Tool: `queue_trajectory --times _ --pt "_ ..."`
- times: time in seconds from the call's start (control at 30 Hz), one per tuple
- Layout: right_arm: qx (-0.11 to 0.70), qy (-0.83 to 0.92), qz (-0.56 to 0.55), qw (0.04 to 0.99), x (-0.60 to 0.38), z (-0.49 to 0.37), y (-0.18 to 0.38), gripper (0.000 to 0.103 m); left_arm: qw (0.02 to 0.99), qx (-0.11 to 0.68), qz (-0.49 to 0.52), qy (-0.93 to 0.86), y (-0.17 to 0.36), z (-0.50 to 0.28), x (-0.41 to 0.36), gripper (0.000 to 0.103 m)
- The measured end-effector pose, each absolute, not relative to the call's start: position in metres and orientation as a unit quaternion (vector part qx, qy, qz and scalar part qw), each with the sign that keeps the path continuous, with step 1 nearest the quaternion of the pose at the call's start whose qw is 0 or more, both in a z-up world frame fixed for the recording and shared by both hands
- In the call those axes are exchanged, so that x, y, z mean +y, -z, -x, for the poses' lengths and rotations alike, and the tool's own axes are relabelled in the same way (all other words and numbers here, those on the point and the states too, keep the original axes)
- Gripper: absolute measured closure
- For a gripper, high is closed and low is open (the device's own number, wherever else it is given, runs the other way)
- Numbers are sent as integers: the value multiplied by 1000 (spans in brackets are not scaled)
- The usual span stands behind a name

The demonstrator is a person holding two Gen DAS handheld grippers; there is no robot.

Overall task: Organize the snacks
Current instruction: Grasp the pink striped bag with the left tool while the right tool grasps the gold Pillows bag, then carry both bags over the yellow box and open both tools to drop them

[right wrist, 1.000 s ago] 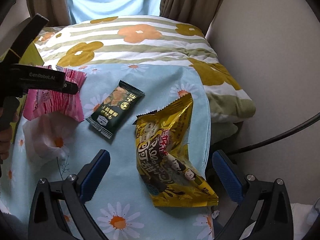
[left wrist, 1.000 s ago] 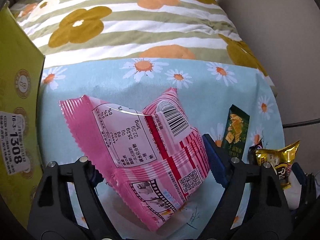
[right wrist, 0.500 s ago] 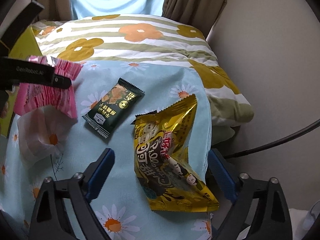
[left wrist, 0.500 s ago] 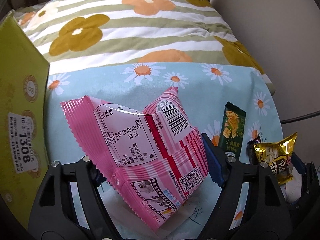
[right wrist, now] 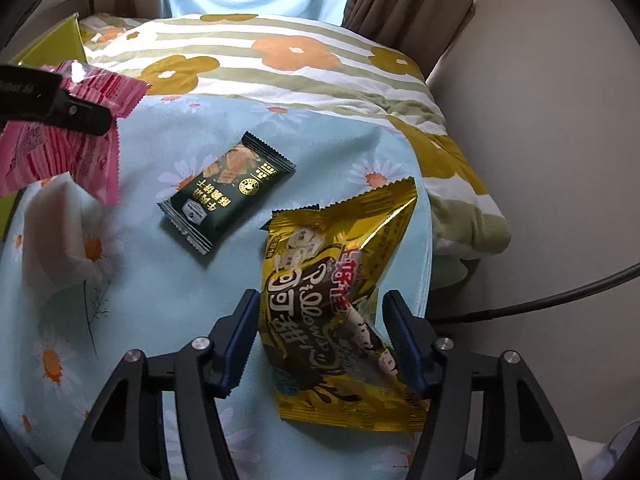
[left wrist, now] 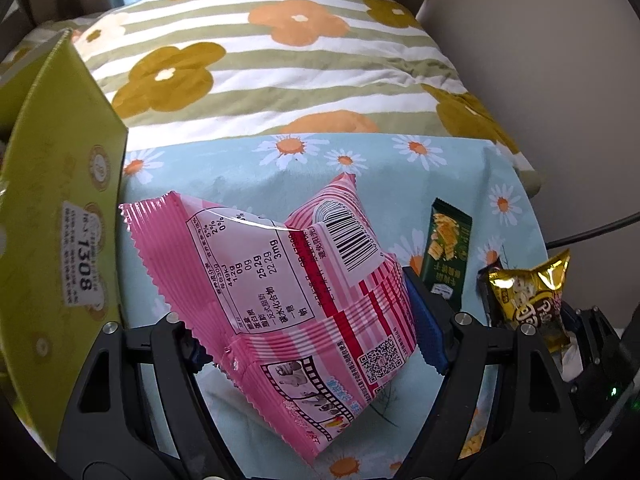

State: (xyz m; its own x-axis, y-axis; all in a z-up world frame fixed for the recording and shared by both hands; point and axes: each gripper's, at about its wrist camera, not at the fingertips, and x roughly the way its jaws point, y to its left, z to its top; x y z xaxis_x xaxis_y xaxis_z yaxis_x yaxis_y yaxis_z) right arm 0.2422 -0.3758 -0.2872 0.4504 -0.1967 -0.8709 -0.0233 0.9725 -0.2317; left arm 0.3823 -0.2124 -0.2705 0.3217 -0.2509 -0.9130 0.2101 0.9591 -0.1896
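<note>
My left gripper is shut on a pink snack bag and holds it above the daisy-print cloth, just right of the yellow-green box. The bag also shows at the left of the right wrist view. My right gripper is open, its jaws on either side of the gold snack bag that lies on the cloth; whether the pads touch it I cannot tell. A dark green snack bar lies flat between the two bags, also in the left wrist view.
A striped flower-print pillow lies at the back. A beige wall and a black cable are at the right past the cloth's edge. A white tissue-like piece lies on the cloth at left.
The left gripper has lifted the pink bag higher beside the box. The right gripper has moved forward and narrowed its jaws around the gold bag.
</note>
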Motion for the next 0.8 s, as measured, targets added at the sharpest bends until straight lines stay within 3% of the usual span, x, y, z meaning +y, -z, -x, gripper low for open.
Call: queue_trajectory --times 0.4,0.8 --pt "484 11 59 873 -372 -226 246 49 838 526 41 137 224 -340 -195 27" --pt "413 -102 17 905 -319 -238 150 49 882 452 100 84 126 -303 -117 27"
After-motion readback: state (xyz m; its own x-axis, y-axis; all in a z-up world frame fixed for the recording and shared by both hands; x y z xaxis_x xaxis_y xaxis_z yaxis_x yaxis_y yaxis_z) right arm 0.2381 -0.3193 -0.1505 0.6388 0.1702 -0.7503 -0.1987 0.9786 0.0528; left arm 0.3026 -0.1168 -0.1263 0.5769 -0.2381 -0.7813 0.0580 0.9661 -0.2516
